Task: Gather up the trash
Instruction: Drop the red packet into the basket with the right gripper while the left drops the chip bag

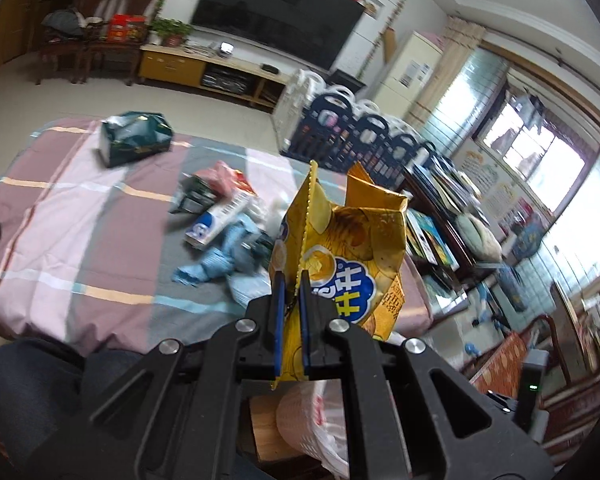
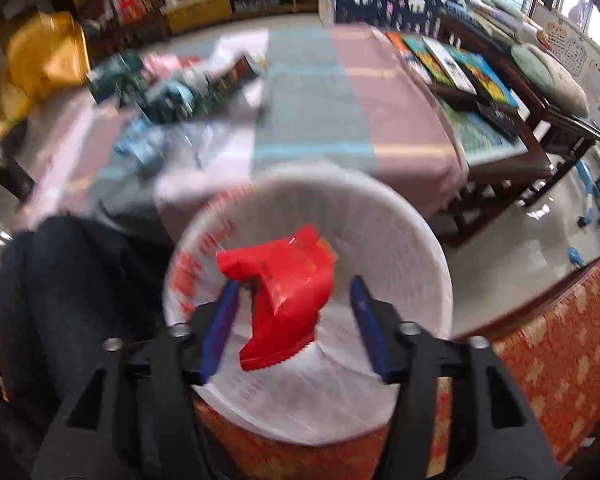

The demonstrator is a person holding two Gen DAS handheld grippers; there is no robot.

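Yellow snack bag (image 1: 342, 240) is clamped in the left gripper (image 1: 293, 280); the right gripper (image 2: 294, 284), jaws apart, hangs above the white-lined bin (image 2: 420, 240), red wrapper (image 2: 284, 292) loose between them, beside the table edge (image 2: 440, 168).

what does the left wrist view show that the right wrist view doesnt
Only the left wrist view: the left gripper shut on a yellow chip bag, the TV, and a dark green box sitting apart from the pile.

Only the right wrist view: the right gripper open over the white-lined bin, with a red wrapper between its jaws, no pad pressing it.

Both: the striped tablecloth, the trash pile on it, and the books beside the table.
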